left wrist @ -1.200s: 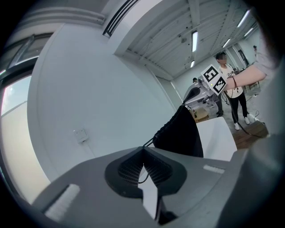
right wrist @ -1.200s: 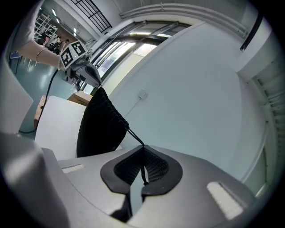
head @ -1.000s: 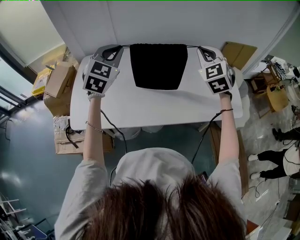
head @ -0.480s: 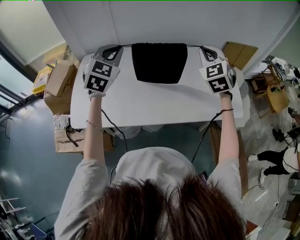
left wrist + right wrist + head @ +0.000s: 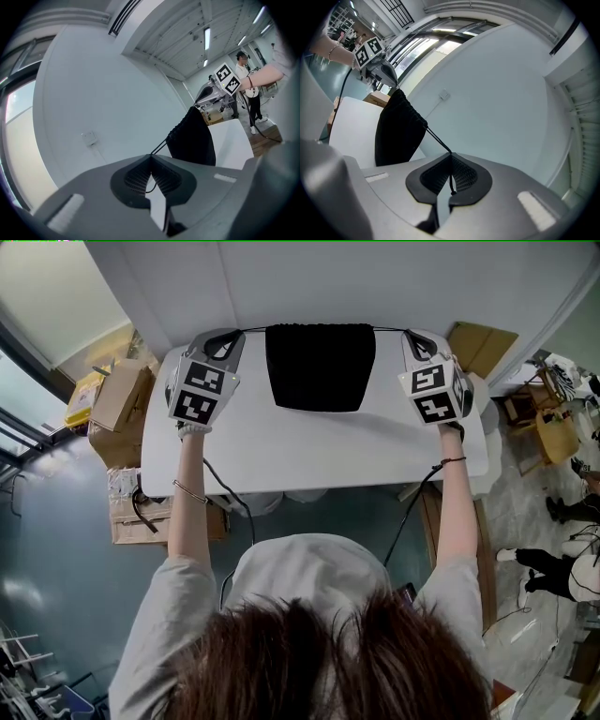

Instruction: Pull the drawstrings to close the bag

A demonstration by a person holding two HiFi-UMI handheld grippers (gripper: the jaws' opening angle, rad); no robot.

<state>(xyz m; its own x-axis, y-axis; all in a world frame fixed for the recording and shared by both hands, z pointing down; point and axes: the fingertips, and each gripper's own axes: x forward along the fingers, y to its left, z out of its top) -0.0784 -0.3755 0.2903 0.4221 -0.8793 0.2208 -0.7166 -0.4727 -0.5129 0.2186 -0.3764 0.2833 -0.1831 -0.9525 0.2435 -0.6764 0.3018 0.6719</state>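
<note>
On table (image 5: pixel 309 451), one bag (image 5: pixel 320 367), two drawstrings (image 5: pixel 436 136)

No legible text (in any view)

The head view looks steeply down onto the table (image 5: pixel 281 448). Cameras on the left gripper (image 5: pixel 151 156) and right gripper (image 5: pixel 451 154) sit close behind the jaws, looking along them; both share the bag (image 5: pixel 192 140) beyond the tips.
</note>
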